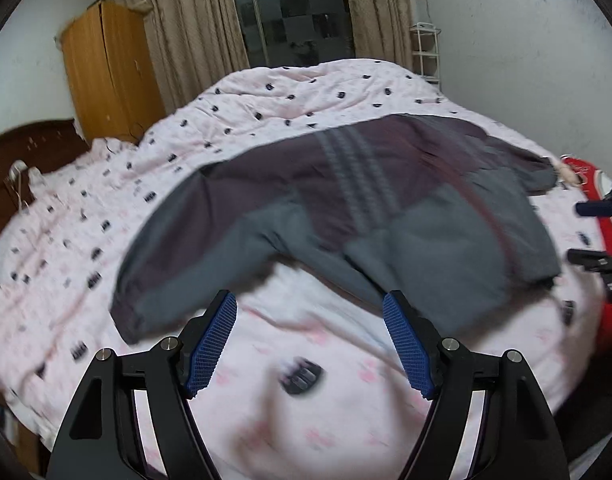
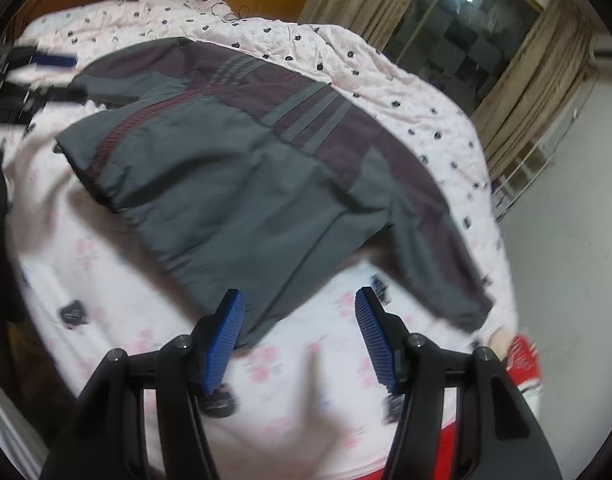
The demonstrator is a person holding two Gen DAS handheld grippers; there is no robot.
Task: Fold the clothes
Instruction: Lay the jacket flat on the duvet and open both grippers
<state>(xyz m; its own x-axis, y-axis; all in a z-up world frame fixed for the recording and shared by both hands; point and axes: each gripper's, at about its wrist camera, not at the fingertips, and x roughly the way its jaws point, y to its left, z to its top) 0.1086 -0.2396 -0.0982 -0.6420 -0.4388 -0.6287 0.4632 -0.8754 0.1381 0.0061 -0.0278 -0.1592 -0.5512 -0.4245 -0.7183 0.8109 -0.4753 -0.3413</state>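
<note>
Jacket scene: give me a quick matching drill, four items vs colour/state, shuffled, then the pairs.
Items:
1. jacket
2. bedspread
3. wardrobe
4. left gripper

Colour/state:
A. orange-brown wood, standing by the curtain
B. open, nothing between its blue pads
C. grey and dark maroon, spread out with a sleeve stretched sideways
D. pale pink with small dark prints

Pairs: 1-C, 2-D, 3-A, 4-B
</note>
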